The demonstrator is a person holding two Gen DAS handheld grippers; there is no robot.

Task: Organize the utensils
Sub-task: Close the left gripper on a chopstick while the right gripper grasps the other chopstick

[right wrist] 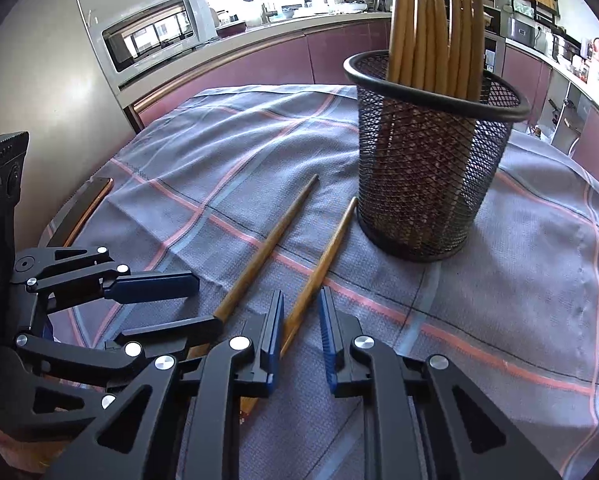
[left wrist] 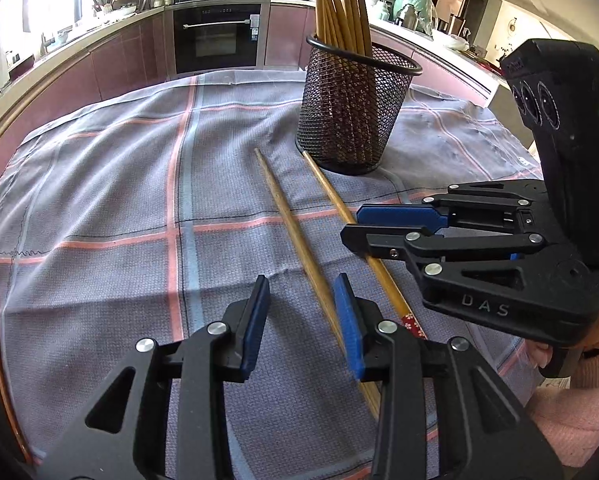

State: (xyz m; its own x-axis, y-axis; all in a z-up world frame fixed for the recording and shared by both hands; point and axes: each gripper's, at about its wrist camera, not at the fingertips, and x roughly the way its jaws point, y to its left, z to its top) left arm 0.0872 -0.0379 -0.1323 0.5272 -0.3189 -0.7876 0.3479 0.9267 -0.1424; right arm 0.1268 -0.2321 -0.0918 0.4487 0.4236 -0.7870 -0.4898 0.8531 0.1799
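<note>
Two blue pads of my left gripper (left wrist: pixel 302 322) sit closest to me, and they stand apart with a chopstick (left wrist: pixel 295 240) lying on the cloth between them. Those pads do not squeeze it, so my left gripper is open and holds nothing. Just beside that stick lies a second chopstick (left wrist: pixel 341 222), the one with a red flowered end, and its far tip touches the bottom of the black mesh cup (left wrist: pixel 351 116). From my other camera, my right gripper (right wrist: pixel 299 334) has its pads close together, one on each side of this second chopstick (right wrist: pixel 323 258). I cannot tell if they press on the stick yet. The first chopstick (right wrist: pixel 267 248) lies just left of it there, and a finger of the left gripper (right wrist: pixel 167 322) covers its near end. Both sticks lie flat on the grey cloth (left wrist: pixel 99 208) with pink and blue lines, around the middle of the desk, and they point toward the cup. That cup stands upright near the far edge, and a bunch of other chopsticks (left wrist: pixel 339 4) stands inside it. A flat phone (right wrist: pixel 85 206) lies at the left edge of the cloth. A pink sleeve (left wrist: pixel 567 412) shows at the right, behind my right gripper. Behind the desk I see an oven (left wrist: pixel 215 36).
</note>
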